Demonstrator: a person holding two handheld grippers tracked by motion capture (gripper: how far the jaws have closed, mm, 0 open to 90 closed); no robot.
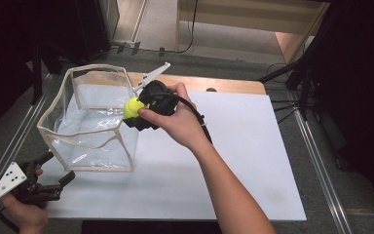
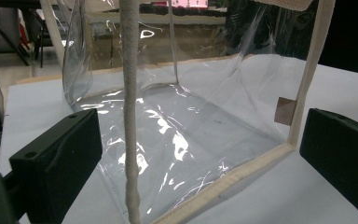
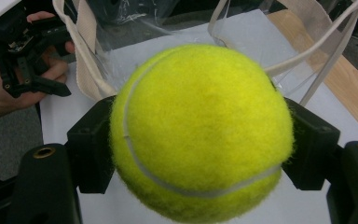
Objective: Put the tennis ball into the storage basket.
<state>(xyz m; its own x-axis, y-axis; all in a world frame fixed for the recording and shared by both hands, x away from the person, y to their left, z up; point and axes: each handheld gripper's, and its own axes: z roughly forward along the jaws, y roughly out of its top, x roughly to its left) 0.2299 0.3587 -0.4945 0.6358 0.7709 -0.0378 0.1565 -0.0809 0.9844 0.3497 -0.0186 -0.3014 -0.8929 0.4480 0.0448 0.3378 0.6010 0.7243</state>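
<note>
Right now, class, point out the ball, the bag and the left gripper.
ball (image 3: 200, 130), right gripper view, middle of its felt.
bag (image 1: 97, 69), high view, far rim trim.
left gripper (image 1: 61, 168), high view, midway between its fingertips.

Both of the person's forearms are bare, with no sleeve in sight. The left gripper (image 1: 58, 183) is black, with blocky square-ended jaws and a grey three-cornered plate (image 1: 7, 181) dotted with black spots behind them. The right gripper (image 1: 132, 114) is black too, with brass-ringed screw holes (image 3: 44, 152) behind its jaws, a black cable (image 1: 199, 119) trailing back and a white arm (image 1: 152, 75) jutting beyond it.
</note>
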